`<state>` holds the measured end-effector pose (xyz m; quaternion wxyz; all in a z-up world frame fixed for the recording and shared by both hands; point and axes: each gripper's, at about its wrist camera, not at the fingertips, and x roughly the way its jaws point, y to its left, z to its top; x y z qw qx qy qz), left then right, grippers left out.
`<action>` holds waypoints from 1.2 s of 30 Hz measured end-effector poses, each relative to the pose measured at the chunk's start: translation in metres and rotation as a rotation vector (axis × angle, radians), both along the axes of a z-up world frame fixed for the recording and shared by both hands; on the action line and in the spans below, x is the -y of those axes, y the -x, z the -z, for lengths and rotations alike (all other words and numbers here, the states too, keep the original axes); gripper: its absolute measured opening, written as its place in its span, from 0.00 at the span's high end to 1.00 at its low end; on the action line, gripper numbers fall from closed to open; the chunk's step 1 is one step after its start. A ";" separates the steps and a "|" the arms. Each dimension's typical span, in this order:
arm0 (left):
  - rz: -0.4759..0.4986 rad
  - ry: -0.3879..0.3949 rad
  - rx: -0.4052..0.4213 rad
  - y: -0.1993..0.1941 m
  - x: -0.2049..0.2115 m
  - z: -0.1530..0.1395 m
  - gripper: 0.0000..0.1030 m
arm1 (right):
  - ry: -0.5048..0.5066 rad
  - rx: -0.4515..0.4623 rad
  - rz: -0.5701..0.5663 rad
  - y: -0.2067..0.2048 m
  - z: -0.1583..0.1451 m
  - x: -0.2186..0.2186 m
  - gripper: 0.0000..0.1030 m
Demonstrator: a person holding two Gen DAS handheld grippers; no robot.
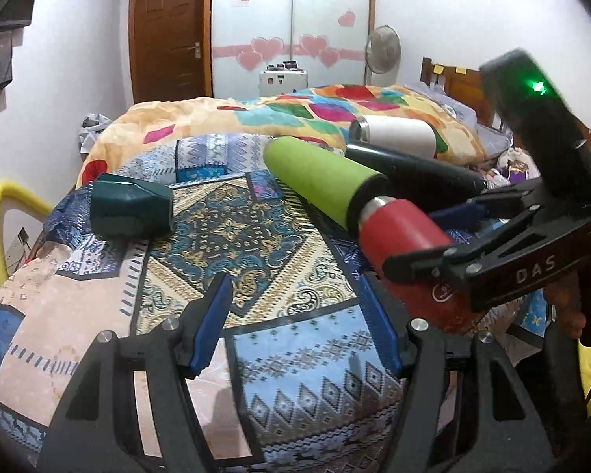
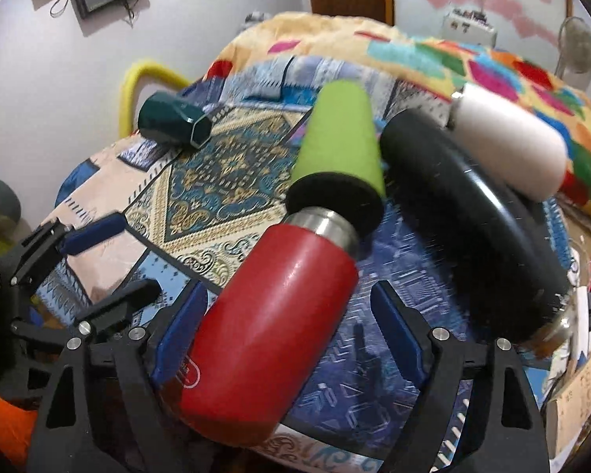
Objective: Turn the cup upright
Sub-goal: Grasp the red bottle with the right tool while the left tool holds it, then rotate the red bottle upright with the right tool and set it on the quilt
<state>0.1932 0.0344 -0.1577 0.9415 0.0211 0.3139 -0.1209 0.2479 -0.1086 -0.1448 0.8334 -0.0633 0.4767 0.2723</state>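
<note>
A red cup [image 2: 272, 315] with a steel neck lies on its side on the patterned bedspread [image 2: 224, 173]. My right gripper [image 2: 295, 327] is open around it, blue pads on either side of its body, the left pad close to it. In the left wrist view the red cup [image 1: 402, 232] lies at the right with the right gripper [image 1: 472, 252] over it. My left gripper [image 1: 299, 323] is open and empty above the bedspread [image 1: 236, 232], left of the red cup.
A green cup [image 2: 339, 138], a black bottle [image 2: 472, 228] and a white cup [image 2: 508, 142] lie on their sides beyond the red cup. A dark teal hexagonal cup [image 2: 173, 122] lies at the far left. A colourful quilt [image 2: 433, 51] is heaped behind.
</note>
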 end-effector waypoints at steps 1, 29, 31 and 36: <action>-0.002 0.003 0.002 0.000 -0.002 -0.001 0.36 | 0.002 -0.017 -0.004 -0.001 0.002 -0.002 0.20; -0.037 0.016 0.001 -0.003 -0.007 -0.012 0.36 | -0.042 0.171 -0.115 0.042 -0.026 -0.001 0.43; -0.044 0.018 0.010 -0.003 -0.007 -0.016 0.36 | -0.049 0.194 -0.108 0.042 -0.028 0.001 0.43; -0.052 0.030 0.032 0.002 -0.007 -0.026 0.36 | -0.060 0.235 -0.086 0.041 -0.030 0.001 0.43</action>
